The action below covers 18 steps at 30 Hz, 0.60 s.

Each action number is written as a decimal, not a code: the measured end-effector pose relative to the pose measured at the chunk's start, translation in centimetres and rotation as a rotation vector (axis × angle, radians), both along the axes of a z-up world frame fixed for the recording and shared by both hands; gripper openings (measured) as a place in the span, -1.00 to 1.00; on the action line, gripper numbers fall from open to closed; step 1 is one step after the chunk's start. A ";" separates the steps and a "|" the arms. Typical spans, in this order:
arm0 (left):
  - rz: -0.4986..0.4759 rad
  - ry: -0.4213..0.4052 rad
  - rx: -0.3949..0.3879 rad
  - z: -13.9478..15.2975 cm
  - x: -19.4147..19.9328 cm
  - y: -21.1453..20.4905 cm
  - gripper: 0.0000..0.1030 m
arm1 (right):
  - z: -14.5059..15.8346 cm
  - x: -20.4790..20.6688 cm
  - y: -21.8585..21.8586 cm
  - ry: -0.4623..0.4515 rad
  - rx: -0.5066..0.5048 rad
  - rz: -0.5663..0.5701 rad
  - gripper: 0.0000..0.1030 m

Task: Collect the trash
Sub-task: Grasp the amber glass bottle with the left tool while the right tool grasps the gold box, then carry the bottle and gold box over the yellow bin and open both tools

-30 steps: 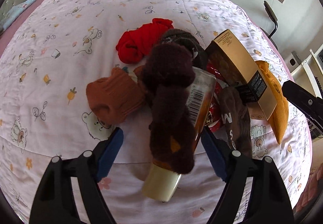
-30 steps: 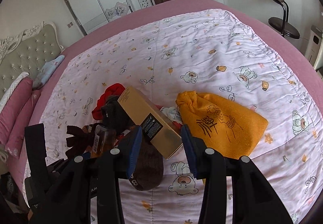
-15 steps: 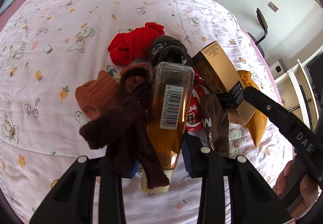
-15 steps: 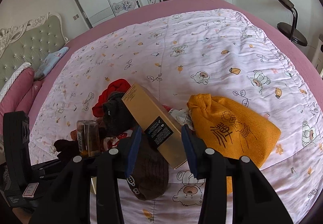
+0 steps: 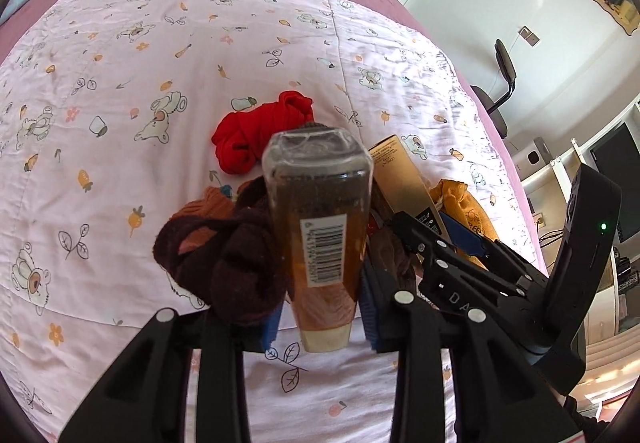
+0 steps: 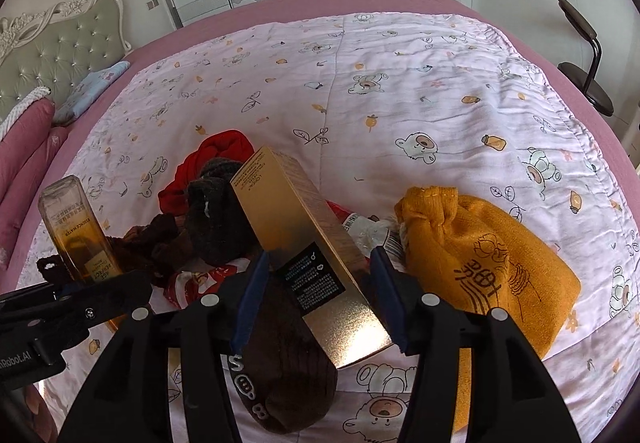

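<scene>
My left gripper (image 5: 322, 317) is shut on a clear bottle of amber liquid (image 5: 318, 219), held upright above the bed; it also shows at the left of the right wrist view (image 6: 78, 233). A dark brown sock (image 5: 236, 263) hangs against the bottle's left side. My right gripper (image 6: 316, 297) is open, its pads on either side of a gold carton (image 6: 304, 251) that lies tilted on the pile. The carton also shows in the left wrist view (image 5: 404, 179). A red-and-white wrapper (image 6: 192, 277) and a crumpled clear wrapper (image 6: 368, 233) lie under the carton.
A red cloth (image 5: 260, 135), an orange-brown sock (image 5: 204, 205), a dark knit piece (image 6: 216, 219), a brown sock (image 6: 284, 363) and an orange drawstring bag (image 6: 480, 263) lie on the pink quilt (image 6: 400, 83). A black stool (image 6: 588, 79) stands right of the bed.
The left gripper has lifted the bottle and tipped it upright; the brown sock slid from over it to its left side. The right gripper has closed in around the gold carton.
</scene>
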<state>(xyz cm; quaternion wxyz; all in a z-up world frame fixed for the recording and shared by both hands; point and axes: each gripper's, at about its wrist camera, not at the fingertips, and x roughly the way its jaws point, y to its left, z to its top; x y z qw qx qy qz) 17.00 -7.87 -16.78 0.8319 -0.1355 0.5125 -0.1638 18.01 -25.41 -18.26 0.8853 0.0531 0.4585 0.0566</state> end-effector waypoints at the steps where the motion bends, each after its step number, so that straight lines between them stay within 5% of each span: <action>1: -0.002 -0.002 -0.003 0.1 -0.1 0.0 -0.37 | -0.1 0.1 0.0 0.004 -0.003 0.003 0.04; 8: -0.004 -0.009 -0.020 1.0 -0.8 0.3 -0.37 | -0.3 0.3 0.3 0.022 -0.017 -0.011 -0.16; 18: -0.031 -0.018 -0.068 3.1 -2.5 0.6 -0.37 | 4.2 -3.1 -0.1 -0.039 0.076 -0.050 -0.24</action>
